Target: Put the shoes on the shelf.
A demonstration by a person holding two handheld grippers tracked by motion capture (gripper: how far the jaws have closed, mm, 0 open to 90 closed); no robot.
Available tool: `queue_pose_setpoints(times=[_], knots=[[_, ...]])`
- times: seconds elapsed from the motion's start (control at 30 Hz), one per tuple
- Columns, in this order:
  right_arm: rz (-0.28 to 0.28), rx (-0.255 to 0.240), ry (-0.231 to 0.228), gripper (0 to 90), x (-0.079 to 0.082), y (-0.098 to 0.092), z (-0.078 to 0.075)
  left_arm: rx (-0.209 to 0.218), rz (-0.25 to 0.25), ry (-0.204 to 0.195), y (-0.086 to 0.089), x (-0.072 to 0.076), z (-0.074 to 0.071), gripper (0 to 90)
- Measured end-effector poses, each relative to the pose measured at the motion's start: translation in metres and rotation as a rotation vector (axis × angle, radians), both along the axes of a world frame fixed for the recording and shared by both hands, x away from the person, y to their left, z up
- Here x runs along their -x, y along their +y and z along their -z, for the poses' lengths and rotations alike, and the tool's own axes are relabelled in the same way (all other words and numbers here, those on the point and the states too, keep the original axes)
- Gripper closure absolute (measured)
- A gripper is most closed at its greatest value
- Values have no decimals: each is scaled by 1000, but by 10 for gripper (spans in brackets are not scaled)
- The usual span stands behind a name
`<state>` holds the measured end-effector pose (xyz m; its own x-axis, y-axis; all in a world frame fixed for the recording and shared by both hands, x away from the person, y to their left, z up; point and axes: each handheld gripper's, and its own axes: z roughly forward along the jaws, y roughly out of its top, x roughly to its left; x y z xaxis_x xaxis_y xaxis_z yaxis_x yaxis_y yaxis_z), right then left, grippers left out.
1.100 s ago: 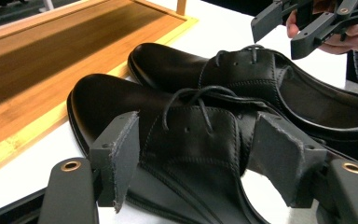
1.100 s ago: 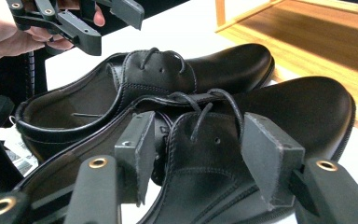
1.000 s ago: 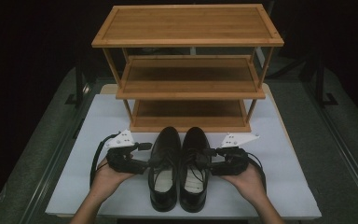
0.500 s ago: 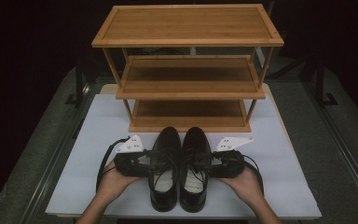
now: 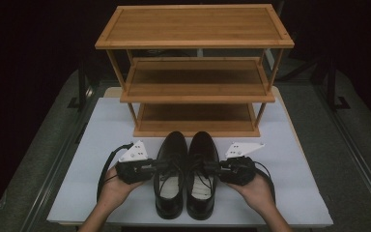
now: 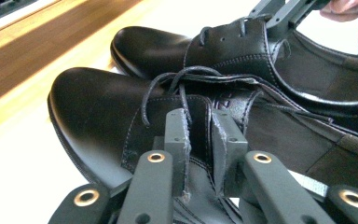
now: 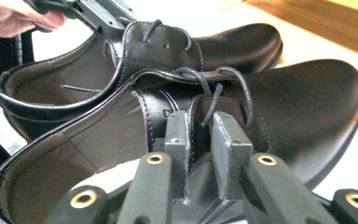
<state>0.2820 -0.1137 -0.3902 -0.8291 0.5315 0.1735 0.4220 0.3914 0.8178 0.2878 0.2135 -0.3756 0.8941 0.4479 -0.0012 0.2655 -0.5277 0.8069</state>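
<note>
Two black leather lace-up shoes stand side by side, toes toward the rack: the left shoe [image 5: 173, 147] [image 6: 98, 107] [image 7: 242, 39] and the right shoe [image 5: 202, 147] [image 7: 307, 98] [image 6: 154, 46]. My left gripper [image 5: 165, 166] [image 6: 199, 140] comes in from the left; its jaws have just been closing and now pinch the left shoe's outer lace flap. My right gripper [image 5: 208, 166] [image 7: 199, 140] mirrors it from the right; its jaws have just been closing and now clamp the right shoe's outer lace flap. Both shoes rest on the mat.
A three-shelf wooden rack [image 5: 193, 82] stands just beyond the toes, its shelves bare. The white mat [image 5: 101, 140] covers the table, with dark floor on both sides. A cable loops from each gripper beside the hands.
Both grippers moved inward from beside the shoes onto the lace flaps, and their jaws closed on the leather. The shoes have stayed in place.
</note>
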Motion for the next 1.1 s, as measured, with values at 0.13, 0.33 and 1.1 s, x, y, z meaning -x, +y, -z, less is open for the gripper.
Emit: queue_pose_setpoints(times=[0.13, 0.33, 1.1], knots=[[25, 21, -18, 833, 1, -8, -3, -14, -10, -6, 5, -1, -2, 822], [51, 32, -32, 863, 1, -19, -4, -31, -44, -16, 19, -2, -6, 866], [178, 53, -106, 870, -27, -55, -32, -18, -133, -104, 21, -37, -34, 877]])
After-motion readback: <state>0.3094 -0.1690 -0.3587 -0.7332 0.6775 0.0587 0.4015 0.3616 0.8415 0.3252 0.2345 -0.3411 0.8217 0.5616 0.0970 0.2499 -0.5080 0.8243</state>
